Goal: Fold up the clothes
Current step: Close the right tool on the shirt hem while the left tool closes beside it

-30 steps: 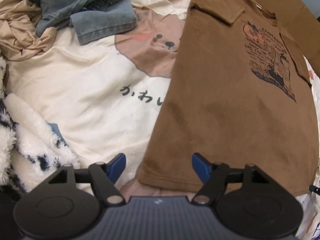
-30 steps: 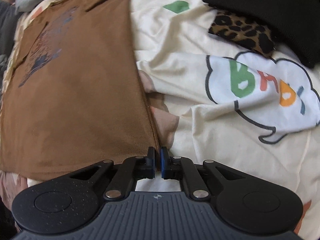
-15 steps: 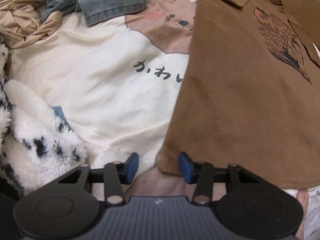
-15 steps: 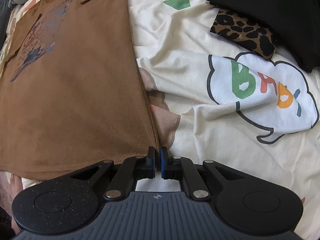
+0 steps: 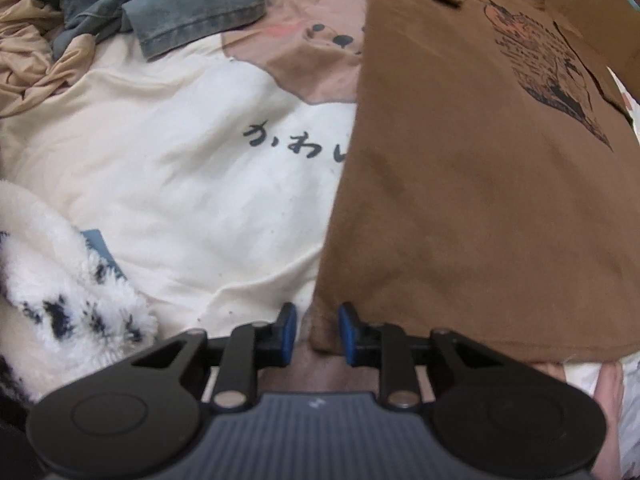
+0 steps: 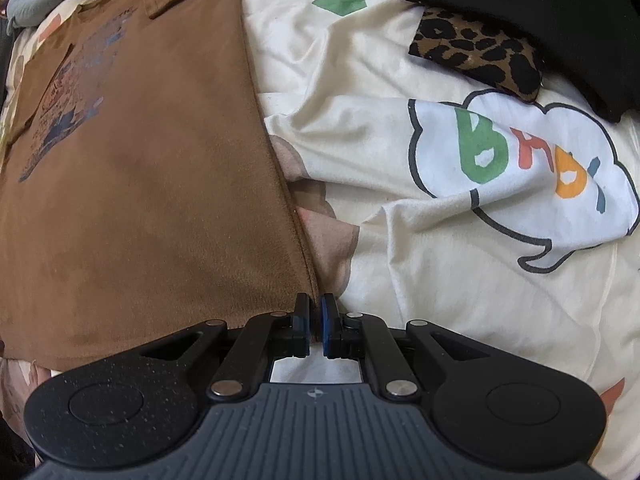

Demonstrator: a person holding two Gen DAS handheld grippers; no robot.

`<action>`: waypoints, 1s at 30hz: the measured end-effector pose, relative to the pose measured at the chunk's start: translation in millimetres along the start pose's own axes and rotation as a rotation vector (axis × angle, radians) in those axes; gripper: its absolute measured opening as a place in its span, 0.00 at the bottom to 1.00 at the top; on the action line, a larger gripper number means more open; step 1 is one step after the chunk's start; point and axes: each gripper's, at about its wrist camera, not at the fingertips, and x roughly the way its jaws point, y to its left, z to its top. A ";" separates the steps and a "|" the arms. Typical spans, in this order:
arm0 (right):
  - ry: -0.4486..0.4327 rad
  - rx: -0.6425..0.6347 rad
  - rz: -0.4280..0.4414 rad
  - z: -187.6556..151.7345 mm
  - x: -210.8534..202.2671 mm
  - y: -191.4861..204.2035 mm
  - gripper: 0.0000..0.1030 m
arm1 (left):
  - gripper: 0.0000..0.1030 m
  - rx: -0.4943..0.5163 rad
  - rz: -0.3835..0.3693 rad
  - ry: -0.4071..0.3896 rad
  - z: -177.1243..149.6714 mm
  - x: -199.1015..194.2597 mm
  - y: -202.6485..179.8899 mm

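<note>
Brown T-shirt (image 5: pixel 480 200) spread flat on cream printed bedsheet (image 5: pixel 180 184), print side up, both sleeves already folded in over the body; long sides run straight away from the fingers. First folding stage judged done: narrow rectangle formed. Left to do, by the look of it: bring hem up toward collar, possibly a second cross-fold, then set aside. Left gripper (image 5: pixel 316 330) at hem corner, jaws closing; corner of shirt lies between the blue pads, nearer the right-hand pad, pads not yet pressing on cloth as far as visible. Right gripper (image 6: pixel 315 320) at the opposite hem corner, jaws clenched; shirt edge runs down into the narrow slit between the pads, so judged pinched on that corner, though actual contact largely hidden by the pads. Shirt body extends ahead and to the right of left fingers; ahead and to the left of right fingers. Hem not yet lifted off the sheet in either view. Other garments unfolded or only piled: denim item (image 5: pixel 192 12) and tan crumpled cloth (image 5: pixel 36 60) far ahead-left of left fingers, fluffy white-and-black item (image 5: pixel 68 288) just left of them; black garment (image 6: pixel 540 12) and leopard-print piece (image 6: pixel 476 52) well ahead-right of right fingers. Overall: one shirt mid-fold, several pieces apparently untouched. Risk noted: uneven lift if left corner grip incomplete.
</note>
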 end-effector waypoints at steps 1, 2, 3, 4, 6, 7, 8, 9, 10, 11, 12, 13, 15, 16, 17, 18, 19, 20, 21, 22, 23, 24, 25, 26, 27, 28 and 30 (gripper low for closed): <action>-0.003 0.003 0.002 -0.9 0.0 -0.8 0.04 | 0.27 -0.009 -0.003 -0.001 0.0 0.1 -0.3; -0.007 0.006 0.004 -1.7 0.0 -1.5 0.05 | 0.32 -0.008 -0.005 -0.003 -0.2 0.2 -1.8; -0.010 0.009 0.006 -2.6 0.0 -2.3 0.05 | 0.35 -0.006 -0.006 -0.005 -0.4 0.3 -3.7; -0.013 0.006 0.004 -2.0 0.4 -1.7 0.06 | 0.38 -0.003 -0.007 -0.007 -0.7 0.3 -5.5; -0.018 -0.018 -0.005 -0.4 1.5 0.7 0.07 | 0.42 0.009 0.001 -0.005 -0.5 0.9 -10.3; -0.021 -0.036 -0.011 1.3 2.3 2.3 0.07 | 0.43 0.015 0.006 -0.003 -0.4 1.2 -12.7; -0.024 -0.053 -0.015 2.9 4.8 6.4 0.07 | 0.43 0.007 0.008 0.000 0.5 1.3 -13.4; -0.026 -0.049 -0.014 4.3 6.1 6.4 0.07 | 0.43 -0.004 0.006 0.006 1.7 1.4 -13.2; -0.028 -0.043 -0.013 5.6 7.2 5.9 0.07 | 0.43 -0.009 0.005 0.012 3.0 1.6 -13.2; -0.030 -0.036 -0.012 6.9 8.4 5.5 0.09 | 0.43 -0.002 0.010 0.019 4.5 1.9 -14.2; -0.032 -0.030 -0.010 8.2 9.6 5.1 0.12 | 0.42 0.008 0.015 0.025 6.0 2.3 -15.5; -0.034 -0.023 -0.009 9.5 10.8 4.6 0.13 | 0.42 0.021 0.022 0.031 7.4 2.5 -17.2; -0.032 -0.021 -0.007 11.6 11.9 4.6 0.12 | 0.35 0.054 0.040 0.039 9.7 2.4 -20.3; -0.030 -0.017 -0.004 12.5 12.3 4.3 0.07 | 0.25 0.073 0.051 0.041 10.6 2.0 -21.9; -0.026 -0.006 0.002 13.2 11.2 1.6 0.04 | 0.13 0.083 0.053 0.045 12.0 0.7 -22.3; -0.022 0.004 0.008 13.8 9.9 -1.3 0.04 | 0.08 0.092 0.053 0.050 13.6 -0.9 -22.4; -0.018 -0.001 0.005 14.7 8.6 -0.3 0.03 | 0.06 0.100 0.052 0.056 15.2 -2.6 -22.6; -0.013 -0.008 0.002 15.6 7.4 1.1 0.03 | 0.05 0.108 0.052 0.061 16.8 -4.2 -22.7; -0.009 -0.015 -0.002 16.5 6.1 2.5 0.03 | 0.05 0.116 0.052 0.066 18.3 -5.8 -22.9; -0.005 -0.022 -0.006 17.4 4.9 3.9 0.03 | 0.04 0.124 0.052 0.071 19.9 -7.4 -23.0; -0.001 -0.029 -0.009 18.4 3.6 5.3 0.03 | 0.04 0.123 0.050 0.073 21.1 -10.2 -22.6; -0.001 -0.032 -0.010 19.9 1.4 5.5 0.03 | 0.04 0.119 0.048 0.074 22.2 -13.3 -21.9; -0.002 -0.032 -0.010 20.7 -1.8 5.6 0.02 | 0.04 0.117 0.046 0.072 23.2 -17.3 -21.5; -0.003 -0.032 -0.009 21.4 -5.1 5.7 0.03 | 0.04 0.114 0.044 0.069 24.2 -21.5 -21.2; -0.003 -0.033 -0.008 22.1 -8.7 6.6 0.02 | 0.04 0.118 0.044 0.066 25.1 -25.6 -21.6; -0.003 -0.033 -0.008 22.9 -12.3 7.4 0.02 | 0.04 0.124 0.044 0.063 26.0 -29.7 -22.1; -0.002 -0.034 -0.006 24.4 -19.4 9.2 0.02 | 0.04 0.130 0.042 0.060 27.6 -37.8 -22.6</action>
